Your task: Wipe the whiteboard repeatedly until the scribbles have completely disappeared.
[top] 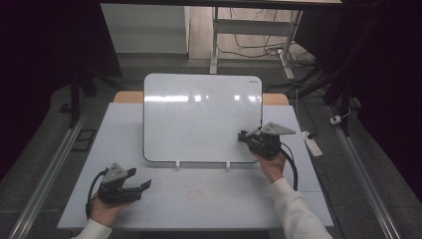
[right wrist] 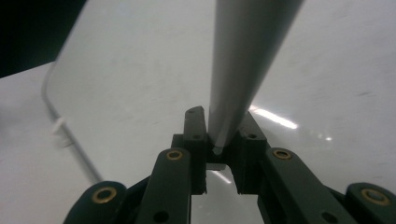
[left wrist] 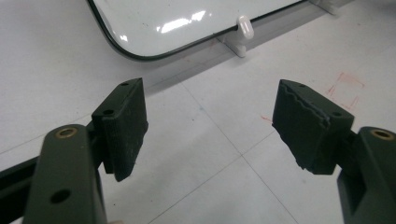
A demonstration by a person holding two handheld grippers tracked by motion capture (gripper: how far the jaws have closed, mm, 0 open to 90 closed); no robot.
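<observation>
right gripper (top: 247, 134) is up against the lower right part of the whiteboard (top: 199, 114), which stands propped on two little white clips (top: 177, 164) near the back of the white table (top: 209, 199). in the right gripper view its jaws are pinched tight on a grey pen-like stick (right wrist: 243, 70), gripped at the bottom end, with the rest of it running up and away over the board's glossy face. can't tell if the far tip is actually touching the board.

left gripper (top: 138, 186) is down at the front left of the table, well apart from the board, held low in the person's hand. its jaws are spread wide with nothing between them, just bare tabletop under the pads (left wrist: 123, 126). the board's rounded bottom corner (left wrist: 135, 53) and one clip (left wrist: 244, 28) sit further ahead of it, and there's a faint red sketch mark (left wrist: 345, 88) on the table off to the side.
</observation>
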